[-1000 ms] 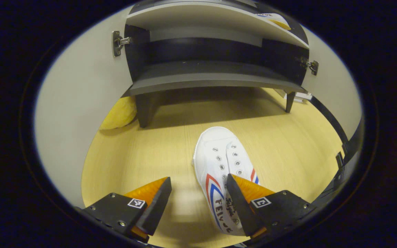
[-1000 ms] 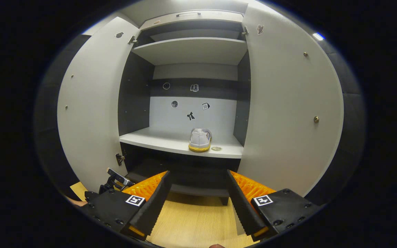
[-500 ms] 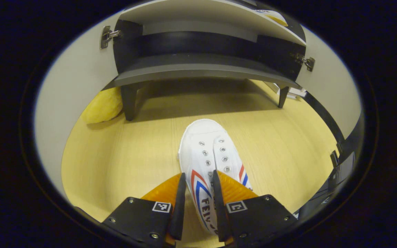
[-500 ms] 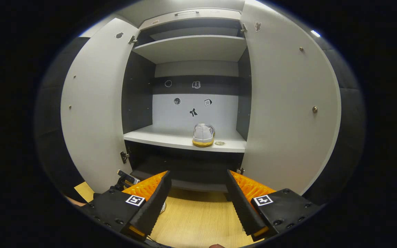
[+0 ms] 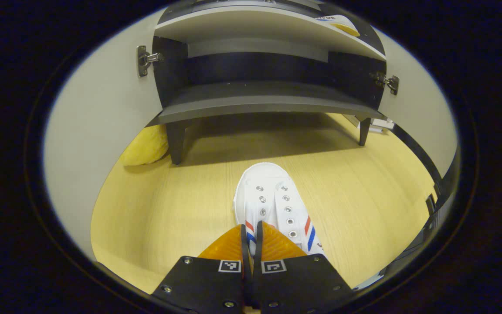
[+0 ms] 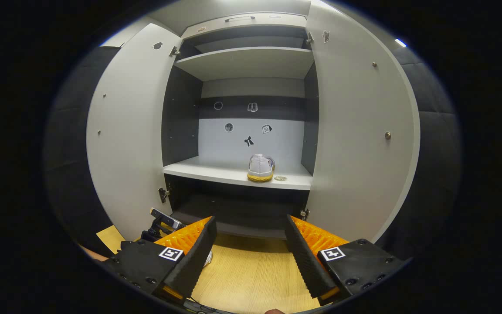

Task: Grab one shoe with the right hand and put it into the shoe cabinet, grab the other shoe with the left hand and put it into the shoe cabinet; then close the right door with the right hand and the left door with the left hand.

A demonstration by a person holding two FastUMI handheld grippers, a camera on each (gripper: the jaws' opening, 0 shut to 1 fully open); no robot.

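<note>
Left gripper view: we see the left hand-held gripper [image 5: 251,235] with its fingers drawn nearly together, clamped on a thin fold of the white shoe [image 5: 273,205] at the shoe's near edge, at 6 o'clock. The shoe lies on the wooden floor [image 5: 168,209], toe pointing to 12 o'clock toward the shoe cabinet [image 5: 259,98], well short of it; a yellow object [image 5: 146,146] lies on the floor at 10 o'clock, by a cabinet leg. We judge the shoe to be light and soft: canvas upper, no laces in the eyelets, so the collar folds flat under the fingers, as the narrow gap suggests. A pinch on one side wall or the collar should carry it, but we expect the toe to droop and swing, and the thin cloth may slip; a deeper hold near the heel, where the rubber sole stiffens it, would be steadier. Right gripper view: the right hand-held gripper [image 6: 249,255] stands with its fingers wide apart, holding nothing, facing the cabinet from in front. The other shoe [image 6: 261,167] already rests on the middle shelf [image 6: 216,171], at about 12 o'clock, beside a small round object [image 6: 280,178]. The left door [image 6: 129,131] and right door [image 6: 355,131] both stand open.
</note>
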